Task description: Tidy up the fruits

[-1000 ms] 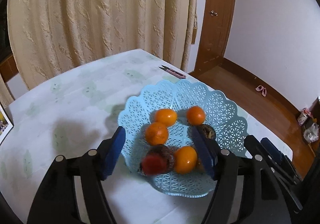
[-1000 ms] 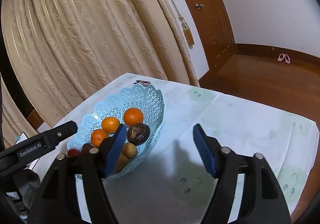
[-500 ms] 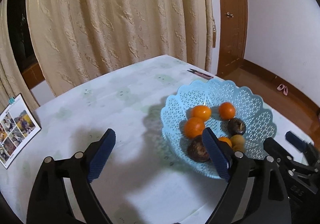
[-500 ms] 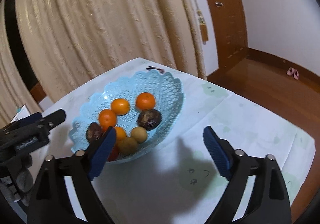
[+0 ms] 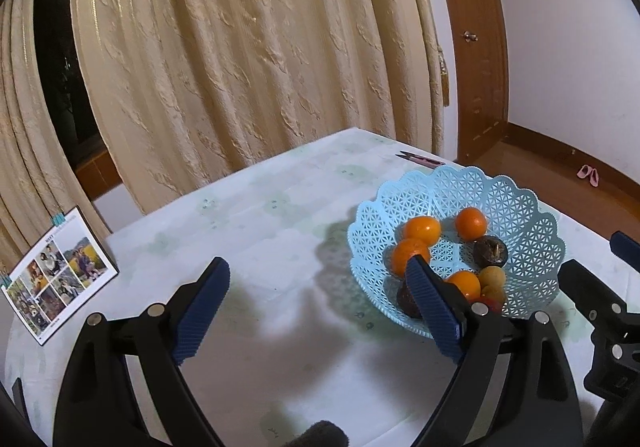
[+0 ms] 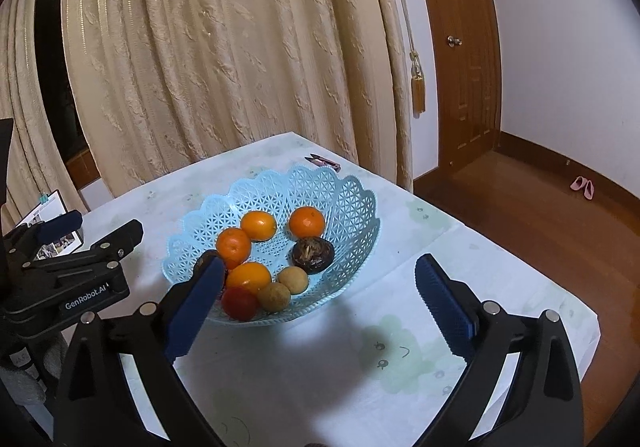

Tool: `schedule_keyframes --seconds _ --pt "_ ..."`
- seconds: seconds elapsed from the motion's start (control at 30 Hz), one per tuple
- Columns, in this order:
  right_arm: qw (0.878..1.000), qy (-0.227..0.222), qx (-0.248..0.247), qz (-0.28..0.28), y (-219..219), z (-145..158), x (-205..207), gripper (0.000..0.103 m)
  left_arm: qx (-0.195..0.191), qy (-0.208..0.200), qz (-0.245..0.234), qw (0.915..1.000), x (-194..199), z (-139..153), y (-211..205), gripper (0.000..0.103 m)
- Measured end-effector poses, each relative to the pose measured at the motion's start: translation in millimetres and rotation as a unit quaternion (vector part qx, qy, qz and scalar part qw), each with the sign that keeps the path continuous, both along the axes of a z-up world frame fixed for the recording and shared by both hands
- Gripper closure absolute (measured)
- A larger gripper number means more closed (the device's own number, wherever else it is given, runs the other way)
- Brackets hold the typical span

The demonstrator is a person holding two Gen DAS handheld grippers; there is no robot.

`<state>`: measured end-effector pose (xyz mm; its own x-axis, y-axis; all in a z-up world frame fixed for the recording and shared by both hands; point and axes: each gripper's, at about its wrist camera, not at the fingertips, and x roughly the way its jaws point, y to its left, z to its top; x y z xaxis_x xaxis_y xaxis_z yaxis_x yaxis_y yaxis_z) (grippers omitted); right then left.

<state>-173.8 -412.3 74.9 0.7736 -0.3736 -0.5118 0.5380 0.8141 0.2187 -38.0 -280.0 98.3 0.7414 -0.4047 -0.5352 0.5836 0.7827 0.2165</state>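
Pale cloth lies bare under the left gripper, whose jaws have just been opening and stand wide, empty. Rightward, every fruit visible sits in the blue basket, so little seems left. The right gripper, likewise newly widened and empty, nears the table's right edge.

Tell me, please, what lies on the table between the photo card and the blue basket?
Nothing: in the left wrist view, only bare tablecloth and the basket's shadow lie between the photo card and the blue basket.
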Motion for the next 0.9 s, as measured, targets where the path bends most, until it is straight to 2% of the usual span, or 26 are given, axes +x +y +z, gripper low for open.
schedule_keyframes --seconds 0.43,0.9 --pt "1.0 -0.006 -0.03 -0.001 10.2 8.5 -1.3 0.004 0.003 -0.029 0.0 0.9996 -11.9 6.5 3.3 0.014" --pt "0.999 -0.002 -0.045 -0.002 11.6 9.8 -1.4 0.004 0.01 -0.035 0.002 0.9993 -14.6 7.0 3.4 0.014"
